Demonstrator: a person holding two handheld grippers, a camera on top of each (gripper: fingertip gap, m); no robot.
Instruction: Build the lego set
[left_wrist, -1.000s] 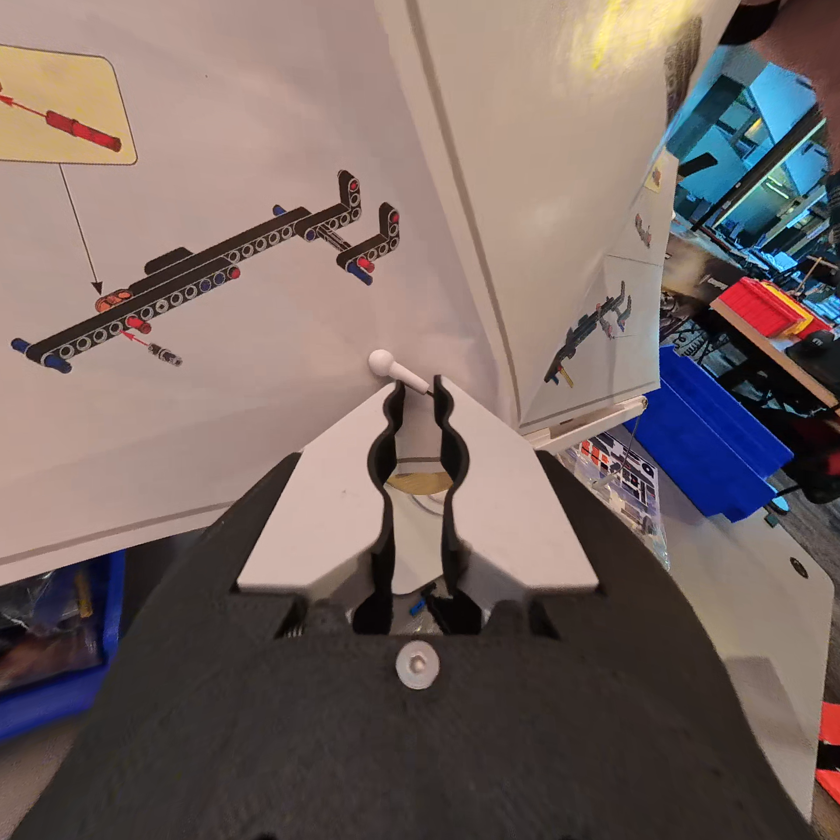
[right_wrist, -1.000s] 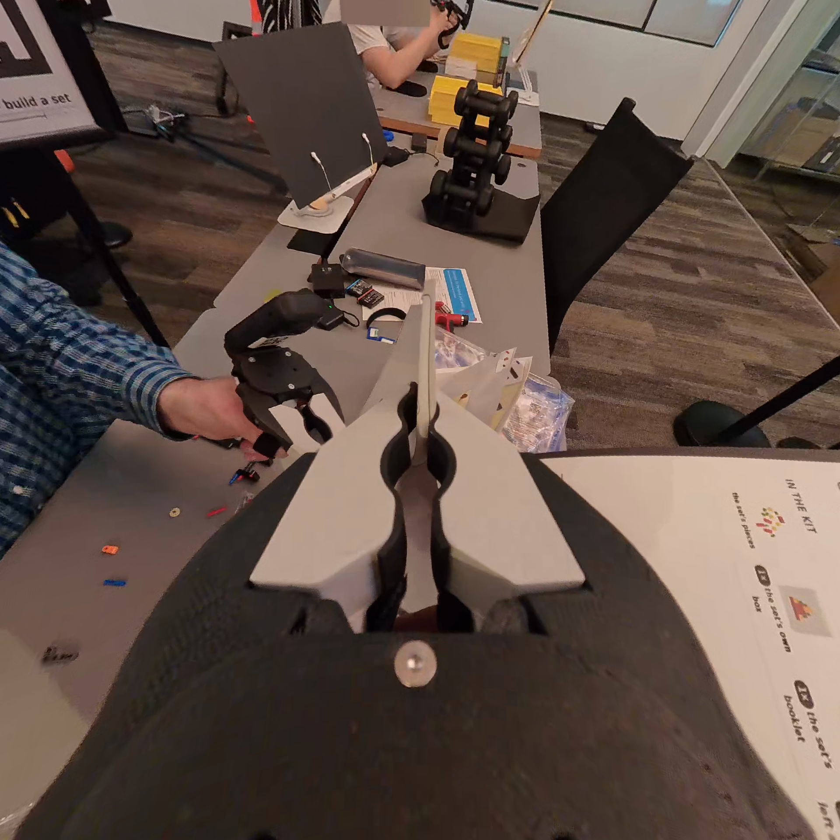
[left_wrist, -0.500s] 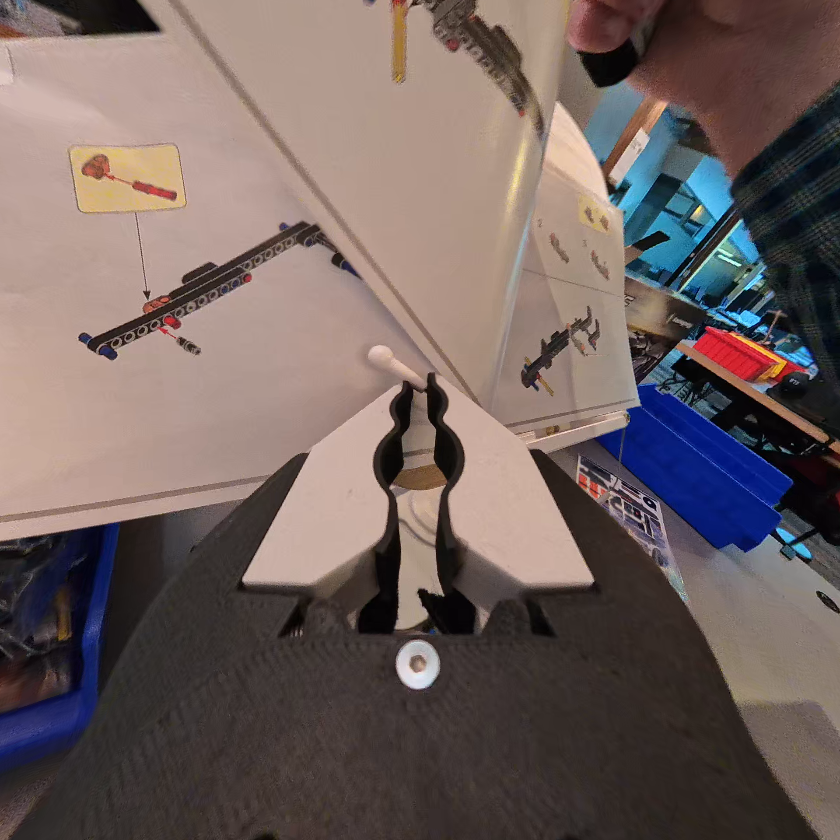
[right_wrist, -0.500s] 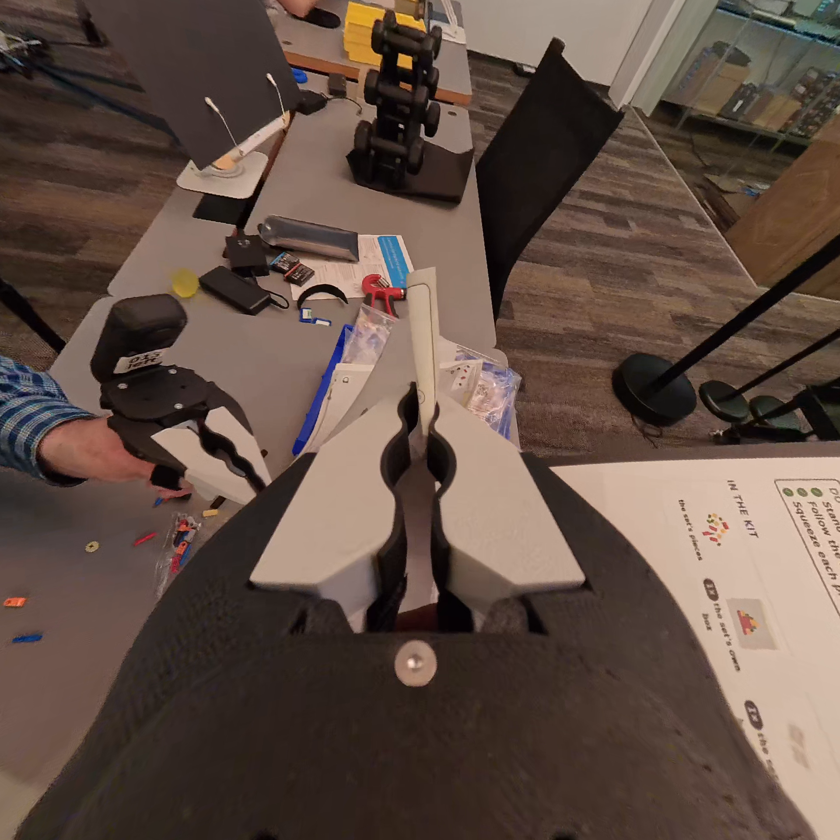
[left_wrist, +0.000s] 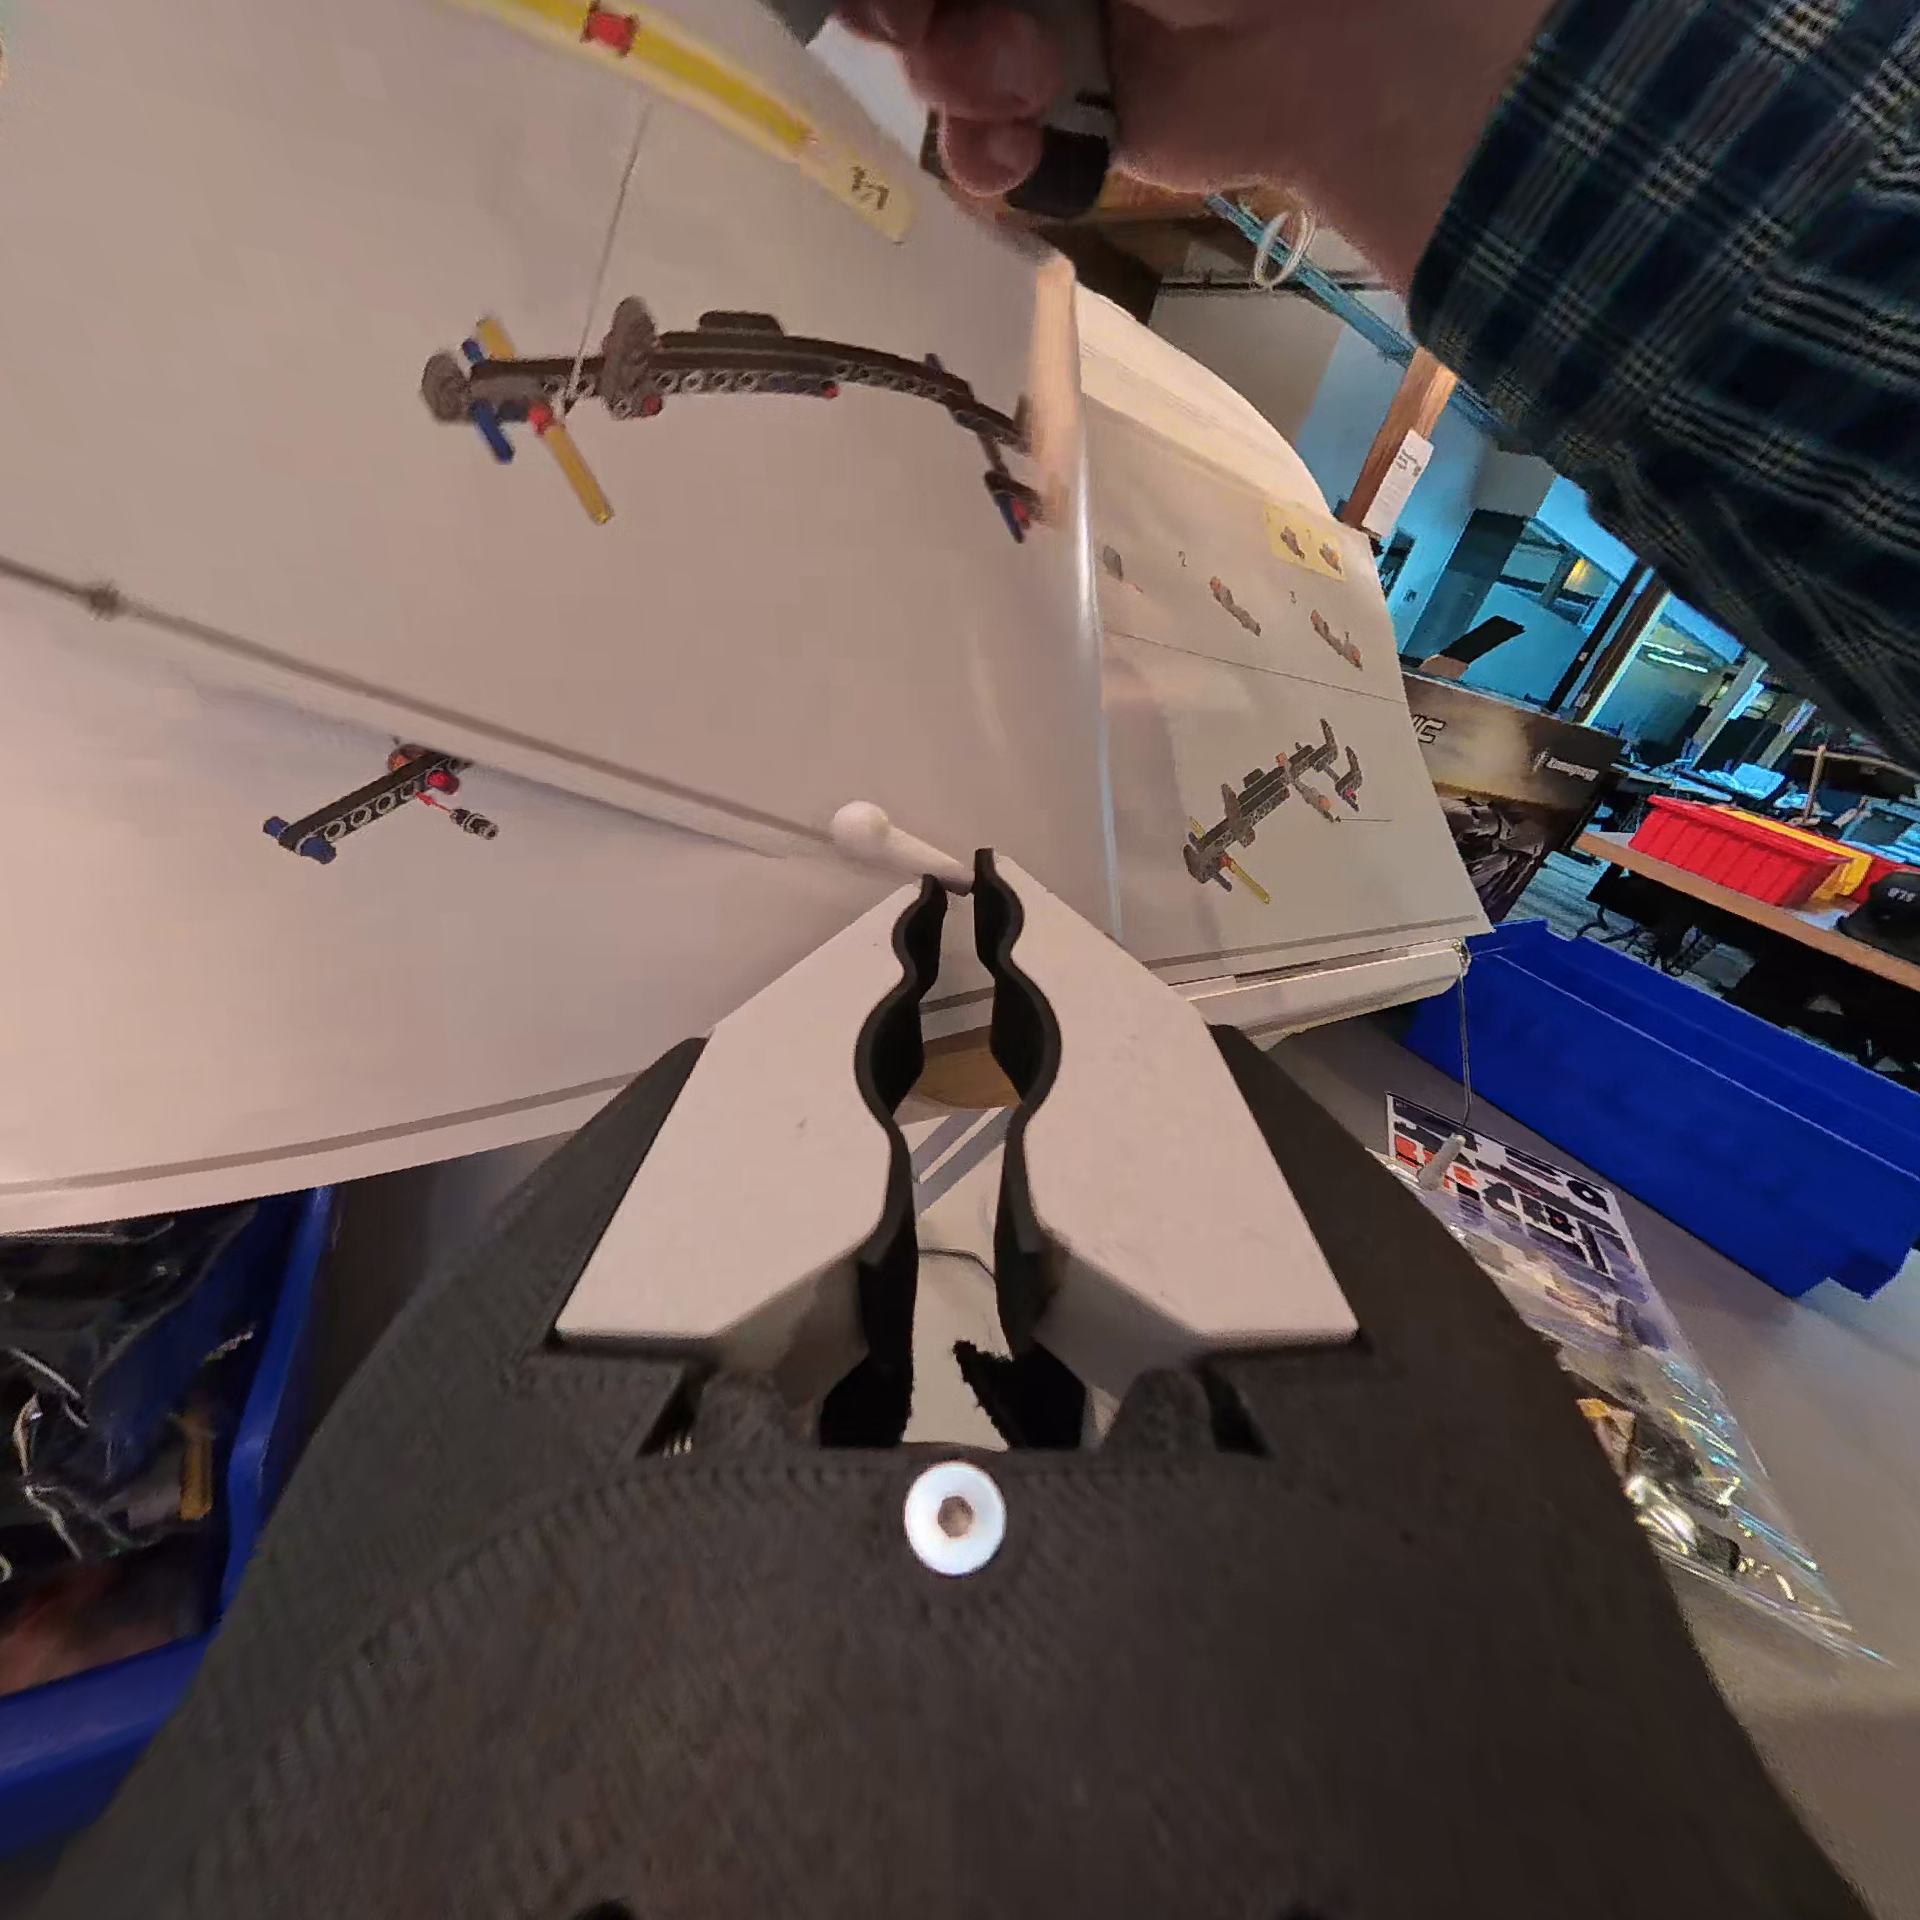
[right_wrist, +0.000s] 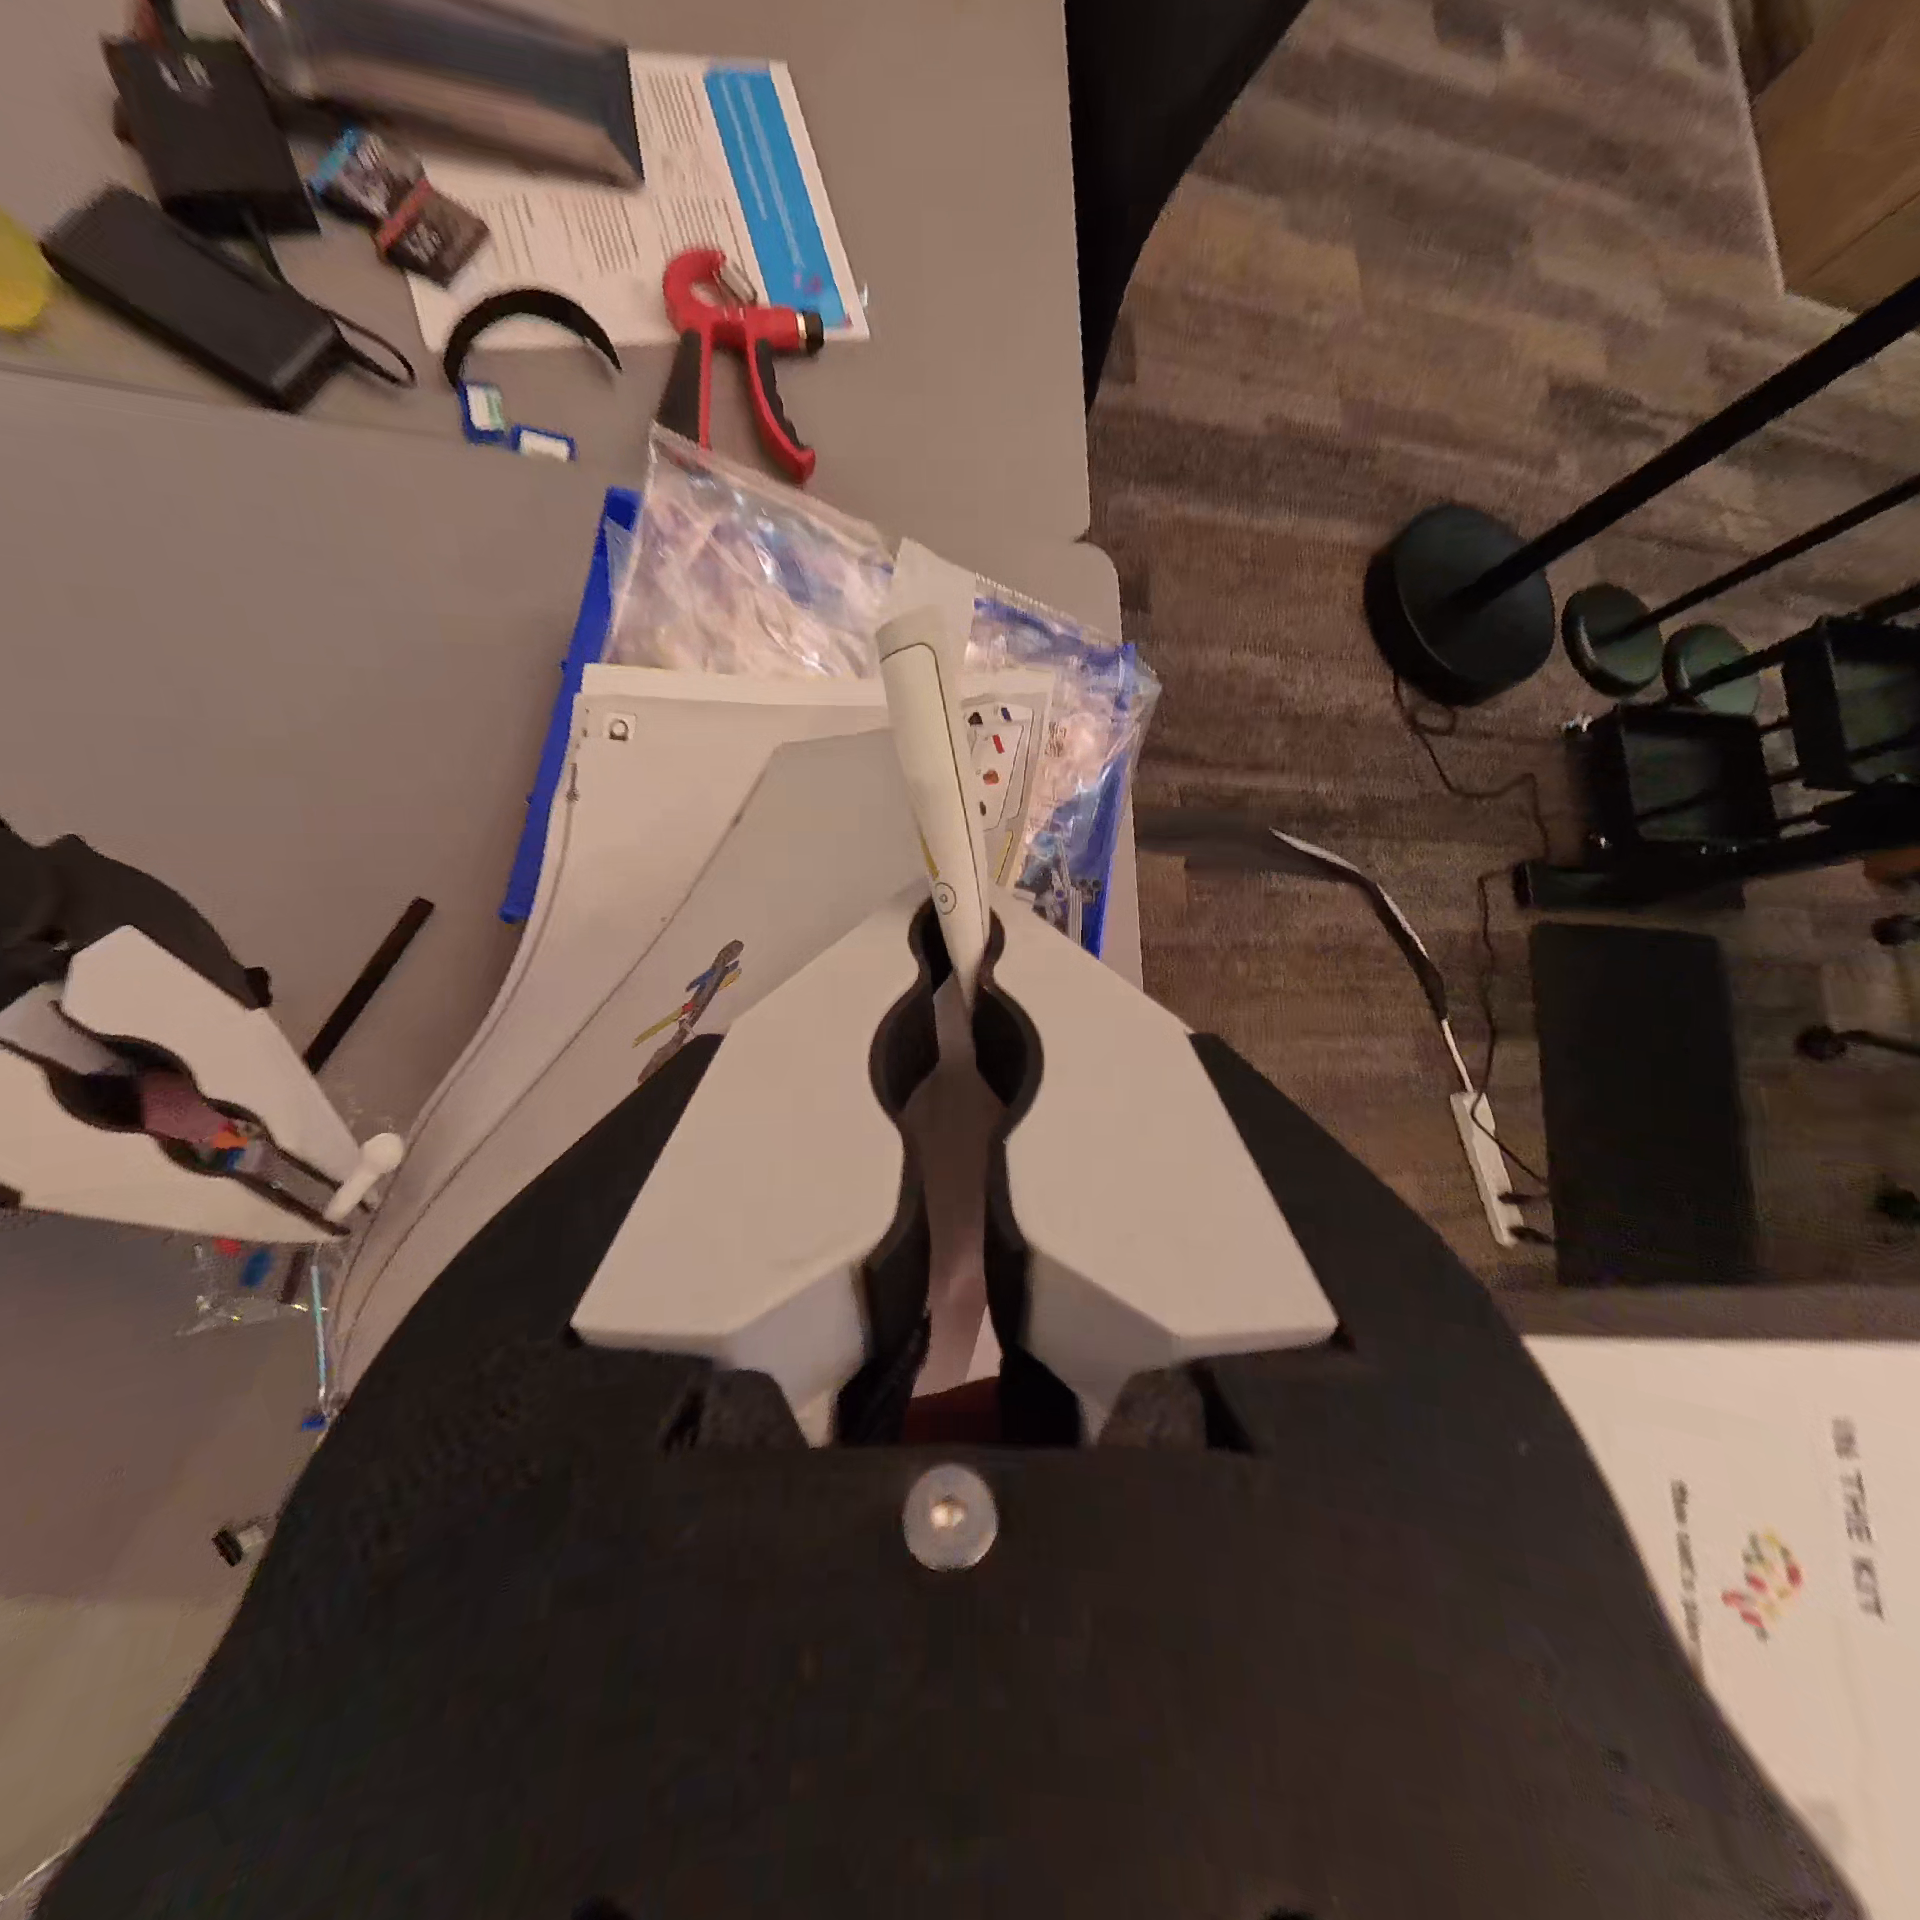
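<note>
The open instruction booklet (left_wrist: 468, 966) fills the left wrist view, propped up on a stand. My left gripper (left_wrist: 961, 883) is shut on a white ball-tipped pin (left_wrist: 883, 836) that lies against the booklet's lower page. My right gripper (right_wrist: 961, 971) is shut on the edge of a booklet page (right_wrist: 930, 748) and holds it lifted over the booklet (right_wrist: 727, 831). That page (left_wrist: 623, 312) curves across the top of the left wrist view, below the hand holding the right gripper (left_wrist: 1039, 83). The left gripper (right_wrist: 343, 1205) and the pin (right_wrist: 369, 1169) also show at the left of the right wrist view.
A blue bin (right_wrist: 582, 675) with plastic bags of parts (right_wrist: 748, 582) sits behind the booklet, near the table's right edge (right_wrist: 1122, 727). A red hand tool (right_wrist: 727, 353) and black devices lie farther back. Another blue bin (left_wrist: 1662, 1091) and a bagged sheet (left_wrist: 1507, 1216) lie right of the booklet. Tip to tip, the grippers are about 20 centimetres apart.
My right gripper has swung the held page up and over toward the left, and its view has tipped down toward the table. My left gripper has stayed shut on the pin.
</note>
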